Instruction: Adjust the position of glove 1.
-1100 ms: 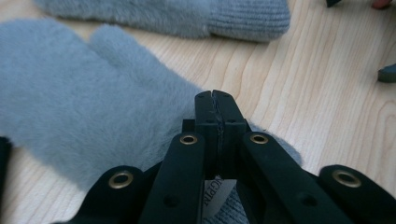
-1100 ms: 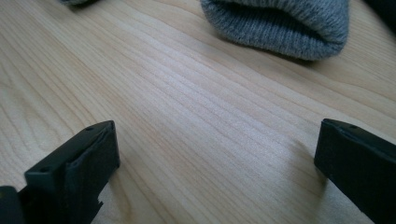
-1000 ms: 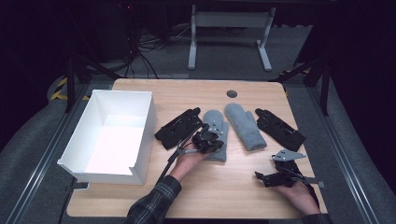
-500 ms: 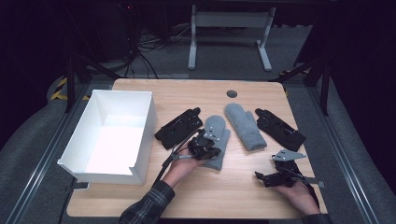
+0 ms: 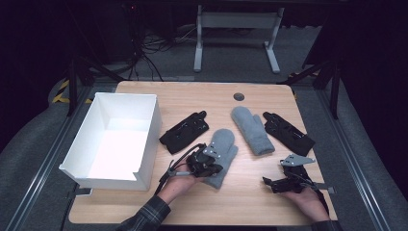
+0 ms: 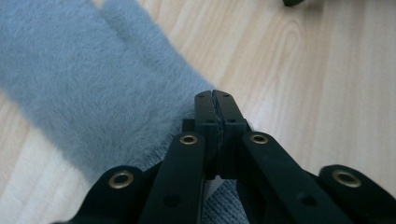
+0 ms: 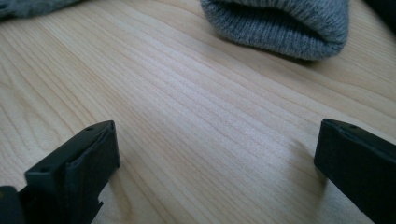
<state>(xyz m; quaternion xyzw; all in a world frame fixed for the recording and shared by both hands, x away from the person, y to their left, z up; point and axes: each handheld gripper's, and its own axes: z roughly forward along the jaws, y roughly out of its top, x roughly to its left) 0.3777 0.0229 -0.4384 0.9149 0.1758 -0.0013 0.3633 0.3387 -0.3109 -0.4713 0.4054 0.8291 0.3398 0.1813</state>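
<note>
- High view: left gripper [image 5: 208,166] clamped on near mitten [image 5: 222,155] beside white box [image 5: 144,139]; likely mid-carry toward box, next needing lift over its rim.
- Left gripper view: jaws pressed together, pinching mitten cuff [image 6: 140,140].
- Right gripper view: jaws spread over bare table [image 7: 210,140]; ample room.

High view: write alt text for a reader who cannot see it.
The left tongs grip the cuff of a grey mitten on a wooden table. A second grey mitten, two black gloves and a white box lie around; the right tongs rest open.
</note>
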